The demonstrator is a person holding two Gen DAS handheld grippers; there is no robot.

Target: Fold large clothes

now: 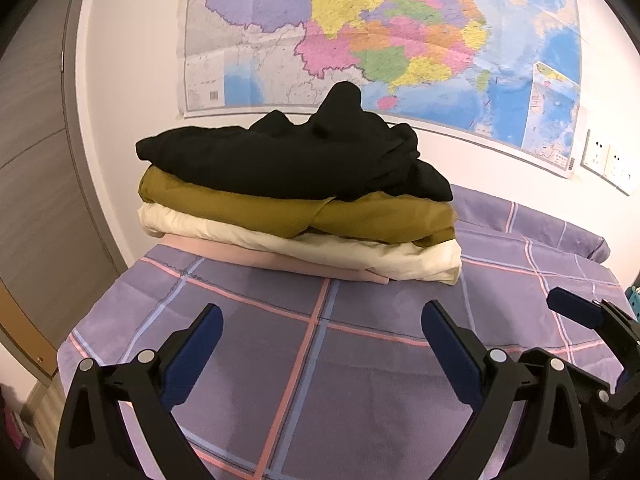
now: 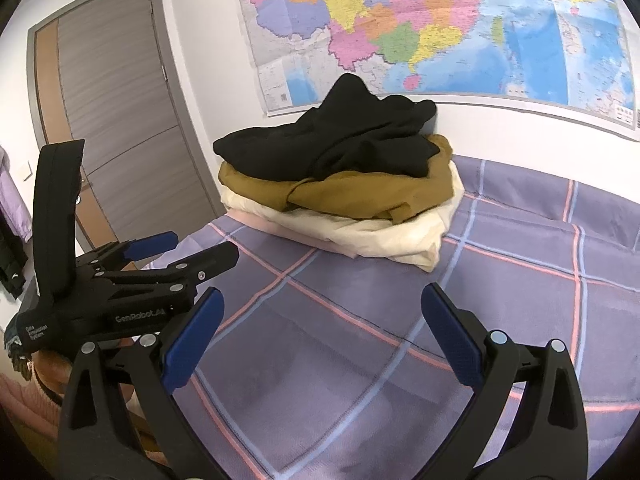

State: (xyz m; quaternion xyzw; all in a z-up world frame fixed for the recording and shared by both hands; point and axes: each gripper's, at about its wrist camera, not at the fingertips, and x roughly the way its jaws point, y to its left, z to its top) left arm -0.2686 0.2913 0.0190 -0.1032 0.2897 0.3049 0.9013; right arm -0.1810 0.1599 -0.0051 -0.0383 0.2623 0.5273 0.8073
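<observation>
Left tool [image 1: 322, 330]: blue-padded fingers spread wide, nothing between them, over bare bed cover [image 1: 280, 380]. Right tool [image 2: 322, 312]: the same, wide open and empty, over the same purple plaid bedding with pink and pale blue lines. The two tools sit side by side; each shows at the edge of the other's view, the left one's jaws also seen parted from the right wrist camera.

Ahead of both tools, well apart from the fingertips: a stack of clothes [image 1: 296, 208] on the bed, against the wall.
- Top: black garment [image 1: 288, 152], loosely bunched, one peak standing up at the back.
- Under it: mustard-brown garment [image 1: 248, 204], folded, edges creased.
- Next: cream garment [image 1: 320, 250], folded, sticking out toward the tools' right.
- Bottom: pale pink layer [image 1: 280, 260], flat, only a thin edge showing.

Behind the stack: wall map [image 1: 380, 32]. Left of it, a grey door [image 2: 116, 120].
</observation>
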